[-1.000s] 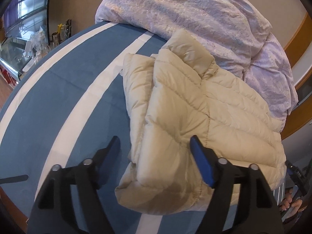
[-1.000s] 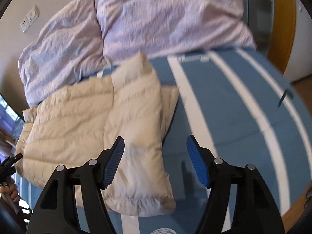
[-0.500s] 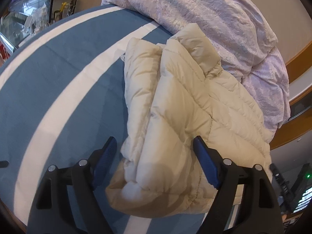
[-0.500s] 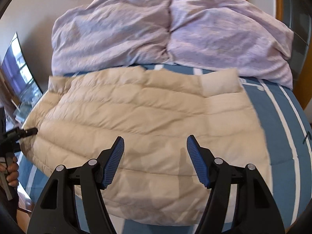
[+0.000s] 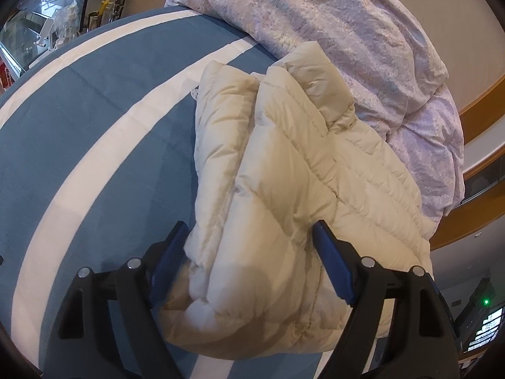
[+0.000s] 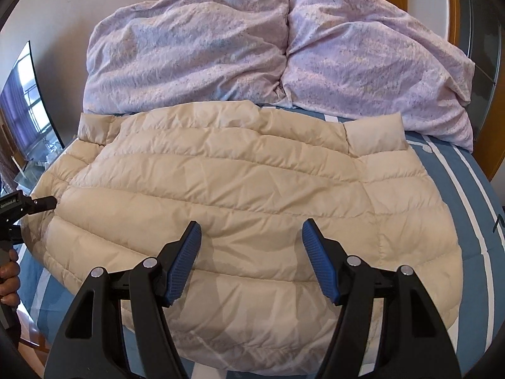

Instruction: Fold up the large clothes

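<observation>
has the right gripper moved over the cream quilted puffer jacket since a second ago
Yes. The right gripper slid from the cream quilted puffer jacket's edge, where blue striped bedsheet lay between its open jaws, to over the jacket's middle.

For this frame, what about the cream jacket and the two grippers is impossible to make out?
- Cream jacket, right wrist view: near hem is covered by the right gripper; front and zip face down, unseen.
- Jacket's folded end, left wrist view: whether the left gripper pads touch it is unclear; the padding bulges over them.
- Left gripper in the right wrist view: cut off by the left edge.
</observation>
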### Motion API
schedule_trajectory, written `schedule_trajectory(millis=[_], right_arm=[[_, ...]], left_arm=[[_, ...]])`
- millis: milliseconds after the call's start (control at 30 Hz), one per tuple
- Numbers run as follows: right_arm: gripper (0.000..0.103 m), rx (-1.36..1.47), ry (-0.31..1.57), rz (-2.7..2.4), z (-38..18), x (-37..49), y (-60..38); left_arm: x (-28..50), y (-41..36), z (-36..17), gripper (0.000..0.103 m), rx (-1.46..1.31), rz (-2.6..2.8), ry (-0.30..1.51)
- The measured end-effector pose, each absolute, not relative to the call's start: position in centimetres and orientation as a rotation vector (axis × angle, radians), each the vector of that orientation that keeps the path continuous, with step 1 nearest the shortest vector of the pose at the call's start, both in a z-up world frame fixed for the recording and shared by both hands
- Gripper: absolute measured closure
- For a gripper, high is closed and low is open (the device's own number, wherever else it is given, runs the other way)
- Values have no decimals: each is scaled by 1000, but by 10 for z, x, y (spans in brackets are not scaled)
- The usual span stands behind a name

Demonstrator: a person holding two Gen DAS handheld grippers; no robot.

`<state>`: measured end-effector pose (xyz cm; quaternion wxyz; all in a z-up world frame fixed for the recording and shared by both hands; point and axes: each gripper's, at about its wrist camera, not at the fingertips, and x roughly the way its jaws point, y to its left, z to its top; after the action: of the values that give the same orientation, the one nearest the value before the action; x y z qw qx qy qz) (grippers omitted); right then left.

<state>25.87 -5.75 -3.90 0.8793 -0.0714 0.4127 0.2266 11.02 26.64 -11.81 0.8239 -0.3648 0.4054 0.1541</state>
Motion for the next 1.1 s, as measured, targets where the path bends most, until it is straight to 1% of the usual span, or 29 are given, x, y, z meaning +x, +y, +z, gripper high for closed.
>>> schedule_trajectory(millis=[367, 433, 533, 600, 633, 700, 767, 900, 1100], right_arm=[[35, -127, 840, 392, -49, 259, -70], [35, -151, 876, 391, -58, 263, -66], [35, -170, 924, 392, -73, 268, -60], [35, -182, 935, 390, -78, 270, -57], [35, -185, 940, 388, -79, 270, -56], [35, -187, 950, 388, -81, 272, -55], [35, -181, 958, 390, -82, 274, -55], [35, -183, 957, 388, -82, 274, -55], [34, -179, 961, 391, -83, 275, -55]], left_arm=[[110, 268, -119, 24, -807, 326, 843], [112, 268, -120, 27, -816, 323, 839], [114, 268, -122, 39, -833, 310, 833], [114, 267, -122, 50, -841, 298, 824], [114, 266, -122, 53, -841, 294, 820], [114, 267, -119, 66, -848, 285, 806], [113, 268, -113, 73, -866, 266, 785], [116, 267, -98, 80, -879, 240, 745], [124, 250, -57, 82, -880, 143, 651]])
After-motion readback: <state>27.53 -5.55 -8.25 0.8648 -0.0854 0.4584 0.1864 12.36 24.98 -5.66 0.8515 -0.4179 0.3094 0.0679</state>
